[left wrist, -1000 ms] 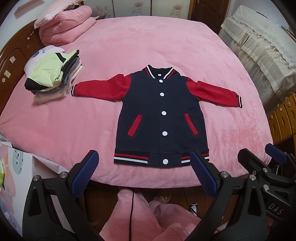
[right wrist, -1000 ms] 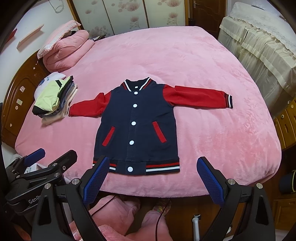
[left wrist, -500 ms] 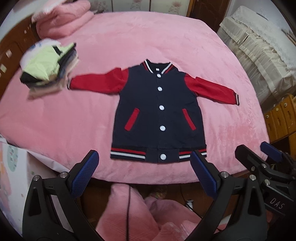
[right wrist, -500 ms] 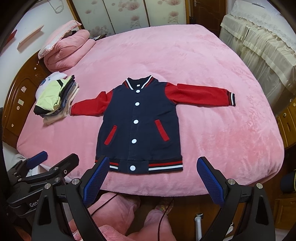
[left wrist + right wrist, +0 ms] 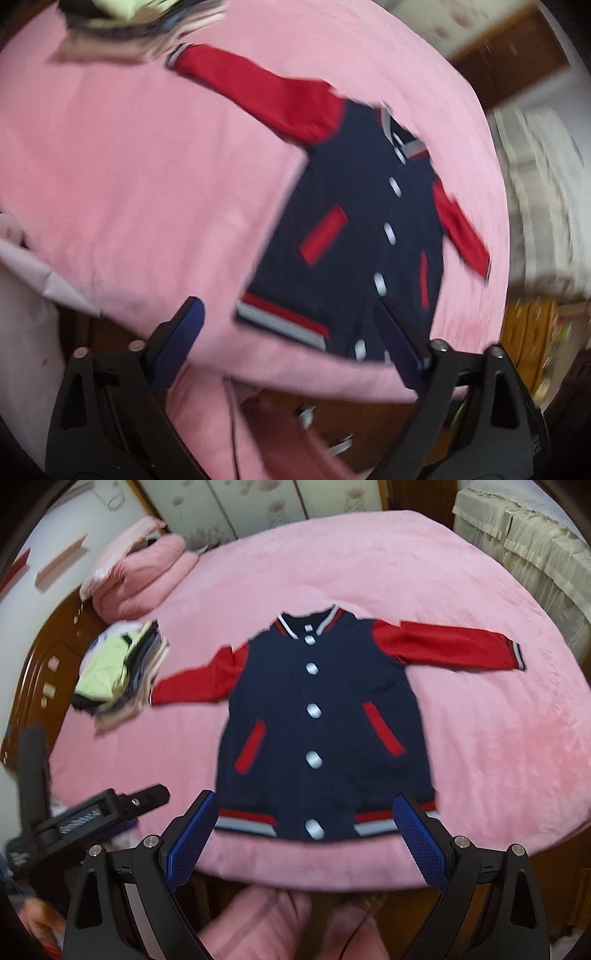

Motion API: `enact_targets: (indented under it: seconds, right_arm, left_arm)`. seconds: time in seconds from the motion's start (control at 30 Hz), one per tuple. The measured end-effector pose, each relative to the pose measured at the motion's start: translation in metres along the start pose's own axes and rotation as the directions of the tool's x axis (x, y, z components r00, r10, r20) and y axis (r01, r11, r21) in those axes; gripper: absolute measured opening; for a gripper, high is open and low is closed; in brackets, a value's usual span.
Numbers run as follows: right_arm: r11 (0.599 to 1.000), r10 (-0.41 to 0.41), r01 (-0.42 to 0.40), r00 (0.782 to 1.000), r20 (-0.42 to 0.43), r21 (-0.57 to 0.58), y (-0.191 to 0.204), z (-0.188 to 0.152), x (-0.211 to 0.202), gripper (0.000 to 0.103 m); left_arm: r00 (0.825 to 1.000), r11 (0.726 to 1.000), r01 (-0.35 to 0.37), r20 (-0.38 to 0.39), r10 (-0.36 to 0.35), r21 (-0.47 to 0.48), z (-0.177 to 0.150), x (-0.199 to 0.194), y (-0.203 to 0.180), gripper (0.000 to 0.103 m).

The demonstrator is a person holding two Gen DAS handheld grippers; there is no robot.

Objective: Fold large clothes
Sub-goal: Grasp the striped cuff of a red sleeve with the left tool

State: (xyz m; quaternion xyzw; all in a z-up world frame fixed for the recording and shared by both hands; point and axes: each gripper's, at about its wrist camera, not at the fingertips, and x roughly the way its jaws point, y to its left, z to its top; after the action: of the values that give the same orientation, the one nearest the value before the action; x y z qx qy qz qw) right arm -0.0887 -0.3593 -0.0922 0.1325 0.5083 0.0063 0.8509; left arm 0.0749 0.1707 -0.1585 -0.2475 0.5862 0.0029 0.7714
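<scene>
Navy body, red sleeves: jacket [image 5: 321, 716] lies flat, buttoned, sleeves spread, centre of frame on the pink bedspread [image 5: 498, 757], hem at the near bed edge. No fold made yet; step in hand judged as the approach. Right gripper [image 5: 303, 834] at lower centre, jaws wide apart, nothing between them. Left gripper [image 5: 291, 347] at lower centre of its blurred view, jaws closing but empty. Folded clothes pile [image 5: 122, 668] at left. Next move likely calls for pinching a sleeve cuff or hem corner.
</scene>
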Motion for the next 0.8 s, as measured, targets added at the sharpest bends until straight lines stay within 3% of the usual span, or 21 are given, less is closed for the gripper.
enact_targets:
  seconds: [0.1,0.27,0.33,0.4,0.5,0.63,0.73,0.8]
  right_arm:
    - [0.998,0.045,-0.046,0.999,0.02,0.046,0.029,0.019,0.044,0.097]
    - [0.994,0.064,-0.067,0.997,0.039,0.082,0.088,0.063,0.116,0.096]
    - [0.994,0.062,-0.066,0.997,0.048,0.09,0.109,0.078,0.144,0.093]
    - [0.993,0.048,-0.052,0.998,0.04,0.104,0.126,0.09,0.169,0.09]
    - [0.985,0.05,-0.052,0.999,0.017,0.162,0.147,0.111,0.213,0.087]
    - [0.985,0.012,-0.012,1.0,0.005,0.174,0.166,0.132,0.269,0.086]
    - [0.984,-0.022,0.021,1.0,0.0,0.178,0.176,0.142,0.294,0.086]
    - [0.982,-0.034,0.036,0.999,-0.012,0.186,0.177,0.145,0.308,0.086]
  left_arm:
    - [0.998,0.994,0.039,0.051,-0.034,-0.1,0.051,0.022,0.04,0.076]
    - [0.984,0.968,0.109,0.164,-0.072,-0.225,0.131,0.05,0.101,0.069]
    - [0.977,0.957,0.125,0.201,-0.072,-0.263,0.166,0.065,0.127,0.061]
    - [0.974,0.947,0.146,0.21,-0.087,-0.287,0.195,0.08,0.143,0.045]
    - [0.968,0.94,0.165,0.233,-0.096,-0.299,0.231,0.1,0.165,0.044]
    - [0.969,0.938,0.163,0.227,-0.094,-0.306,0.261,0.123,0.182,0.039]
    - [0.964,0.927,0.21,0.222,-0.144,-0.312,0.274,0.137,0.186,0.024]
    - [0.965,0.931,0.213,0.213,-0.153,-0.297,0.281,0.143,0.183,0.022]
